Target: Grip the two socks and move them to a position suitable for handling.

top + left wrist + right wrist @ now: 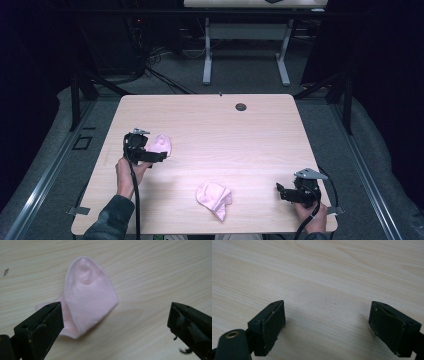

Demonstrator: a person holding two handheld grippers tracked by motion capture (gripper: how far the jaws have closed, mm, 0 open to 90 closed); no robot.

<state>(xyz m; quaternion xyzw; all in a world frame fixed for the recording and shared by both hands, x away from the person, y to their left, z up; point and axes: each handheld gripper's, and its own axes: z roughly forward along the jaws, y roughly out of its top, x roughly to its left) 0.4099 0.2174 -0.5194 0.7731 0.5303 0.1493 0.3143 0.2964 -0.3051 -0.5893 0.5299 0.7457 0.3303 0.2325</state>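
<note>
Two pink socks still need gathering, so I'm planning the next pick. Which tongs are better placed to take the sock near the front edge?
Probably the right tongs: open, level with the front sock, bare table between. The left tongs, open, sit at the other sock.

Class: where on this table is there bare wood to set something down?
The table's far half, up to the cable hole, and the strip between the two pink socks are bare. Crowded: the left gripper against one sock, near edge.
</note>
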